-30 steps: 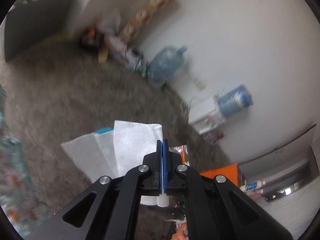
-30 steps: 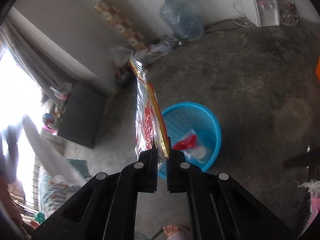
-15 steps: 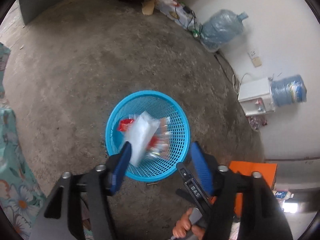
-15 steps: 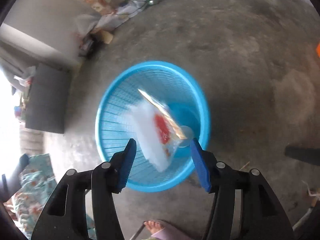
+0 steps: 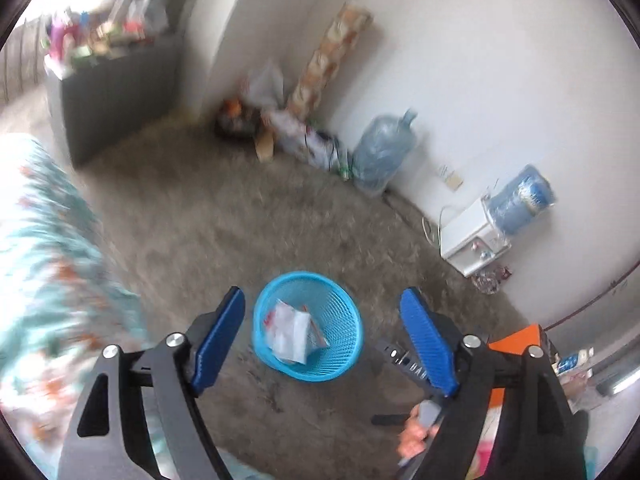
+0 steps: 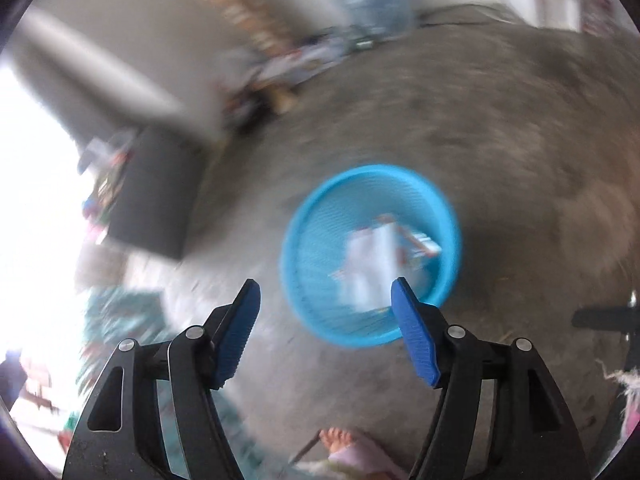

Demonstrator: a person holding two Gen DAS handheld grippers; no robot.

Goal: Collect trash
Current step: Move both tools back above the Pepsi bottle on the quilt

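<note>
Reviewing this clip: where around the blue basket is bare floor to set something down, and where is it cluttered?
Bare floor rings the blue basket on all sides, widest between it and the grey cabinet. The patterned bedding bounds the left. Crowded: the wall base, with bags and boxes, the water jug and the white dispenser. Both the left gripper and right gripper are open and empty.

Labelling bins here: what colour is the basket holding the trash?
Bright blue mesh basket, sharpest in the left wrist view.

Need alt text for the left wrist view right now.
Open left gripper frames a blue basket on the floor, white and red wrappers inside. Beyond, water jugs and clutter line the white wall.
</note>
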